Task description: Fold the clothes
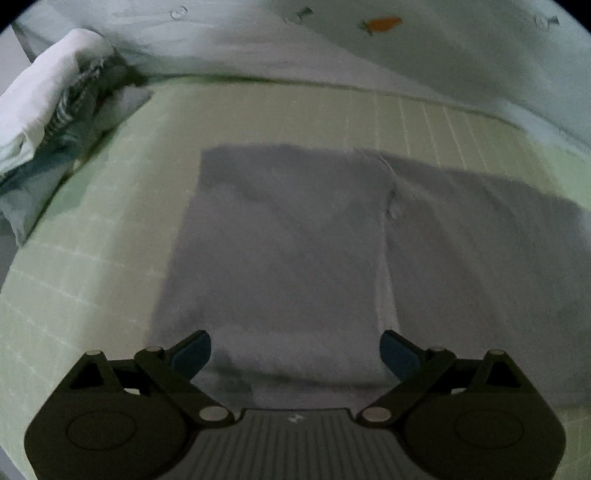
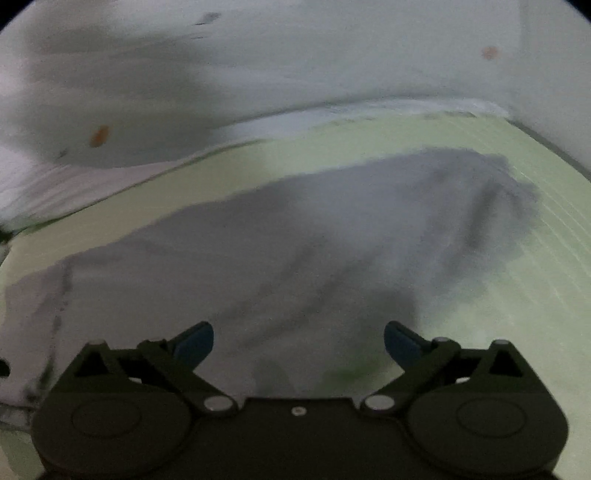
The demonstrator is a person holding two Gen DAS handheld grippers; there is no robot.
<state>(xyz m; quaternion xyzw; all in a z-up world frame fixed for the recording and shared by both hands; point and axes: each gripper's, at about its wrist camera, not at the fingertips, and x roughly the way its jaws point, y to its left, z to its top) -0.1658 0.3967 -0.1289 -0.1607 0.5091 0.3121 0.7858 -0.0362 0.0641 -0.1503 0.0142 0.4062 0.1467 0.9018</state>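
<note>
**Both hand-held grippers released above grey garment on green mat**

Left hand-held gripper [image 1: 295, 350]: jaws spread wide, nothing between the blue pads [image 1: 192, 354], pointing down over the near edge of the grey garment [image 1: 288, 240]. No contact visible.

Right hand-held gripper [image 2: 299, 343]: jaws also wide apart, empty; view is motion-blurred. It sits above the same grey garment [image 2: 295, 251], near its right-hand end.

Garment lies flat on a pale green gridded mat [image 1: 92, 258]. In the left wrist view one folded panel overlaps the rest, with a straight fold edge running top to bottom right of centre; a further part extends off to the right. In the right wrist view the cloth stretches diagonally from lower left to upper right, with dark creases; details too blurred to tell.

Pile of other clothes [image 1: 62, 110], white and striped, at the mat's far left corner, well apart from the garment. Pale sheet with an orange carrot print [image 1: 380, 24] behind the mat.
</note>
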